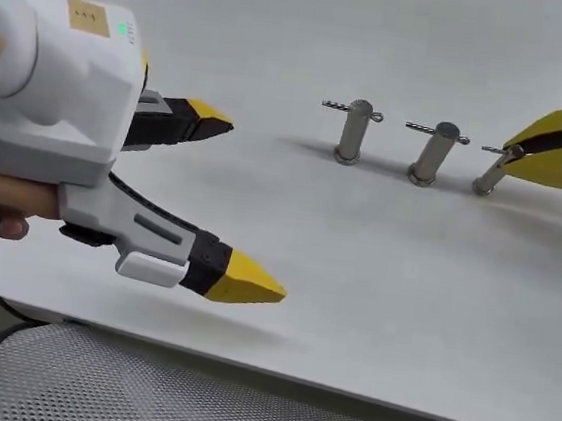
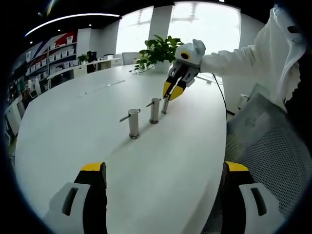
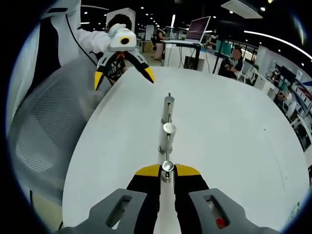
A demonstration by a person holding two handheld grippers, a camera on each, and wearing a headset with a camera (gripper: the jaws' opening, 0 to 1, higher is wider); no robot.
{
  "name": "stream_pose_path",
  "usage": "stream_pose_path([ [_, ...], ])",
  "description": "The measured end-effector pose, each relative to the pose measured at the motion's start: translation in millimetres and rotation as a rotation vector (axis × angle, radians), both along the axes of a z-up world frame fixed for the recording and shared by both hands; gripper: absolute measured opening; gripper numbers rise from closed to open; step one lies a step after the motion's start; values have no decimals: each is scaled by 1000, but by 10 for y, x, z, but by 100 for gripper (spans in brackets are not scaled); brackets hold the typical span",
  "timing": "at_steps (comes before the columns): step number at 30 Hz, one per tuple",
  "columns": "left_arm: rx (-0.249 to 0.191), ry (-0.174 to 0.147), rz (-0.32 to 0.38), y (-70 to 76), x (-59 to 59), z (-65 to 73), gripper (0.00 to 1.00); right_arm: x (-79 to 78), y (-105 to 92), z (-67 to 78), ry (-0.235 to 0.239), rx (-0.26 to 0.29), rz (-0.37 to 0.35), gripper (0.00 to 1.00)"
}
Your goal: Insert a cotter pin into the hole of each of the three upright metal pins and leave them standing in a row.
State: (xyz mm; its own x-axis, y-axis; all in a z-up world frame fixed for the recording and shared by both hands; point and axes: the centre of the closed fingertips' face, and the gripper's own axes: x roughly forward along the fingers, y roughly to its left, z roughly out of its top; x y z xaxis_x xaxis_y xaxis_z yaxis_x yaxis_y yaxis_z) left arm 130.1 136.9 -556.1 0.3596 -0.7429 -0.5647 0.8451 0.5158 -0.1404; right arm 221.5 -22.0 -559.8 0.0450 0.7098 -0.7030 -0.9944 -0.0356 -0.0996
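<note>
At the right edge of the head view the right tool (image 1: 514, 155) is pinching its jaws together on what looks like the end of the third cotter pin (image 1: 493, 149). The wire's free tip is poking out on the far side of the right-hand metal pin (image 1: 487, 178). That grip is probably letting the person steer the thin wire straight through the cross-hole near the pin's top.

In the right gripper view that pin's head is sitting just in front of the closed yellow jaw tips, with the other two lining up behind it toward mid-frame.

The middle metal pin (image 1: 432, 156) and left-hand metal pin (image 1: 353, 134) are standing on the white table (image 1: 374, 281). They are already carrying the middle cotter pin (image 1: 436, 131) and left-hand cotter pin (image 1: 350, 107) crosswise.

The right-hand pin is seeming to lean toward the tool, but I cannot tell whether its base is lifting.

The left tool (image 1: 251, 205) is hovering at lower left, jaws spread wide and gripping nothing. It is sitting well apart from the row, likely to avoid knocking it. The last insertion is apparently under way.
</note>
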Motion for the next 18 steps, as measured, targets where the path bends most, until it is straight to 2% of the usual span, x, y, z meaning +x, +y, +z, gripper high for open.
stream_pose_path([
  [6, 3, 12, -2, -5, -9, -15, 99, 35, 3, 2, 16, 6, -13, 4],
  [11, -5, 8, 19, 1, 24, -2, 99, 51, -6, -3, 26, 10, -28, 4],
  [16, -3, 11, 17, 4, 21, -2, 99, 65, -21, -64, 21, -22, -23, 6],
  [18, -2, 12, 19, 7, 18, -6, 99, 79, -26, -69, 21, -23, -32, 11],
])
